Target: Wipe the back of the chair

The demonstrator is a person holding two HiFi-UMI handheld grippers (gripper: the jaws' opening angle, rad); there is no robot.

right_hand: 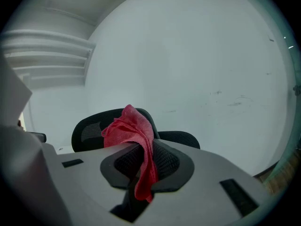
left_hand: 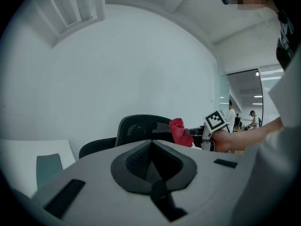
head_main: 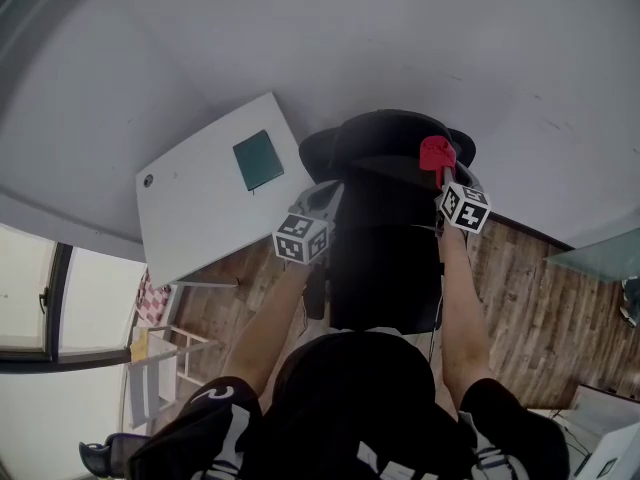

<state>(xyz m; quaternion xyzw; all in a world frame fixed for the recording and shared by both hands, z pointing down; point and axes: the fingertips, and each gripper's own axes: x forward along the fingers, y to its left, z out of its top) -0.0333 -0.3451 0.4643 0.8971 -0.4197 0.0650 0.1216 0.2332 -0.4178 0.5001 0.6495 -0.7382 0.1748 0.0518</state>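
A white table (head_main: 195, 223) stands against the pale wall (head_main: 400, 38), one corner pointing into the room. A dark teal book (head_main: 258, 160) lies flat on the table near its far edge, and a small round fitting (head_main: 148, 180) sits by the left corner. The floor (head_main: 540, 298) is wood plank. Below the table's near edge are a red-and-white checked item (head_main: 152, 298) and a white slatted rack (head_main: 160, 363), with a window (head_main: 25, 298) to the left. From the left gripper view, two people (left_hand: 231, 114) stand far off under ceiling lights (left_hand: 258, 96).
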